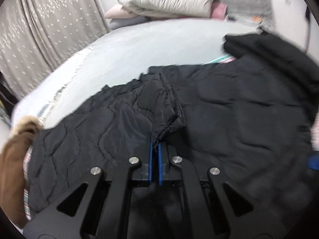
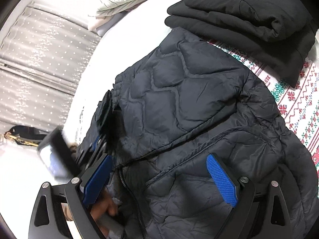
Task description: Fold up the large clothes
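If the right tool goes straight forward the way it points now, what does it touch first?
Most likely the dark quilted jacket: the open right tool points down at its front, with nothing else between, though depth is hard to judge.

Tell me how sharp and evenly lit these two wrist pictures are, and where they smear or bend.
Left wrist view: soft motion blur all over; the curtain and folded black garment smear most, the left gripper shut on the quilted jacket's cuff stays fairly crisp. Right wrist view: sharper, jacket stitching clear, but the left gripper blurs at mid-left; the white sheet glares. Both bend at the fisheye edges.
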A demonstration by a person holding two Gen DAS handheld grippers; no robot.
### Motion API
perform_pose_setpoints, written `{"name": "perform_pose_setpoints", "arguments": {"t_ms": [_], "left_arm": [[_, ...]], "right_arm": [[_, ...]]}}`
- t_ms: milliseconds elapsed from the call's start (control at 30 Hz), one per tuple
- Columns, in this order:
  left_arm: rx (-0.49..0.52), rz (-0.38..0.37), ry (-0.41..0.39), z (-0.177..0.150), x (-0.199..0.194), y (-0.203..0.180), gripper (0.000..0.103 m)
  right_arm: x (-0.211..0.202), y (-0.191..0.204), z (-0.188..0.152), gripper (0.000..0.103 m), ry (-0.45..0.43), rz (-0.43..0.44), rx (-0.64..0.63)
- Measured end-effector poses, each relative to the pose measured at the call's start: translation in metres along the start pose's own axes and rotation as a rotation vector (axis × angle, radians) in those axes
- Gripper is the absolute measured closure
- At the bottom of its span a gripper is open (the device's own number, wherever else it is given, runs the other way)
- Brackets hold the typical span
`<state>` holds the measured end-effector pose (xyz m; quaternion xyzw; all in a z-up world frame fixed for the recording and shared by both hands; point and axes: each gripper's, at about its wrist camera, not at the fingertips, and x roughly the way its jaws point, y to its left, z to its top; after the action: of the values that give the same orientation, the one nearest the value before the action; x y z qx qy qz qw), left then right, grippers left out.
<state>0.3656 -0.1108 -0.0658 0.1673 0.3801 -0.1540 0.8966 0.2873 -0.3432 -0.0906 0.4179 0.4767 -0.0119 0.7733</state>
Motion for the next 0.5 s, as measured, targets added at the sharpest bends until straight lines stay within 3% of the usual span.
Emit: {"name": "perform_pose_setpoints", "arguments": {"t_ms": [100, 200, 267, 333, 400, 500], "left_arm": [[-0.054, -0.104, 0.031, -0.008, -0.006, 0.001, 0.095], [-0.087, -0.147, 0.06, -0.012, 0.0, -0.002, 0.089], [-0.135, -0.178, 0.085, -0.013, 0.006, -0.002, 0.082], [-0.182, -0.229, 0.115, -0.013, 0.007, 0.004, 0.059], [-0.214, -0.239, 0.111, -0.015, -0.004, 0.013, 0.051], [-0.23, -0.235, 0.069, -0.021, -0.039, 0.041, 0.05]], "right_arm": [[-0.005, 0.0, 0.0, 0.007, -0.018, -0.014, -0.004], [-0.002, 0.001, 0.002, 0.007, -0.035, -0.043, -0.01], [-0.002, -0.002, 0.003, 0.007, -0.036, -0.049, 0.004], [0.0, -0.005, 0.004, 0.007, -0.035, -0.055, 0.01], [-0.001, -0.006, 0.005, 0.007, -0.034, -0.069, -0.005], [-0.001, -0.004, 0.005, 0.007, -0.024, -0.085, -0.039]]}}
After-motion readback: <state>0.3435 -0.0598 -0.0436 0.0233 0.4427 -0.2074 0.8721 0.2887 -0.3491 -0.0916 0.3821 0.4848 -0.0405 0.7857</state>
